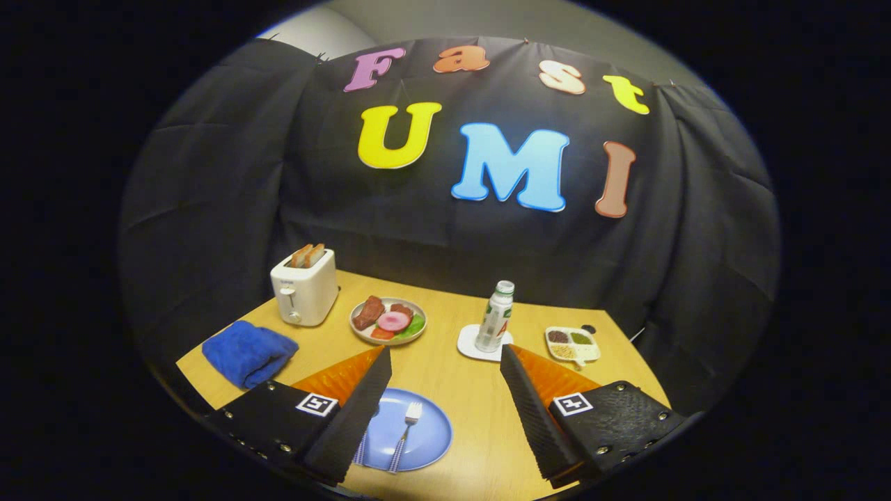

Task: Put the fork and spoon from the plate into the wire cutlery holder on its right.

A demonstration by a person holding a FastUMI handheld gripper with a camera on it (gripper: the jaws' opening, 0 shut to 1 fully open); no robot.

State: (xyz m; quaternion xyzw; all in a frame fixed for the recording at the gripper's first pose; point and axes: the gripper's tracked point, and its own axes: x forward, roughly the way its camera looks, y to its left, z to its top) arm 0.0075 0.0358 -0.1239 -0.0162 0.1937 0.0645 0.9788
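My gripper [445, 410] hangs wide open above the bench [473, 390], holding nothing; the fork [407, 426] lies flat on the plate [428, 438] between my fingers, handle toward me, easy to reach.

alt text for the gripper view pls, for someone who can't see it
The open gripper hovers over a wooden table, with a silver fork on a round blue plate between its fingers. Beyond them stand a white toaster, a plate of food, a small bottle and a blue towel.
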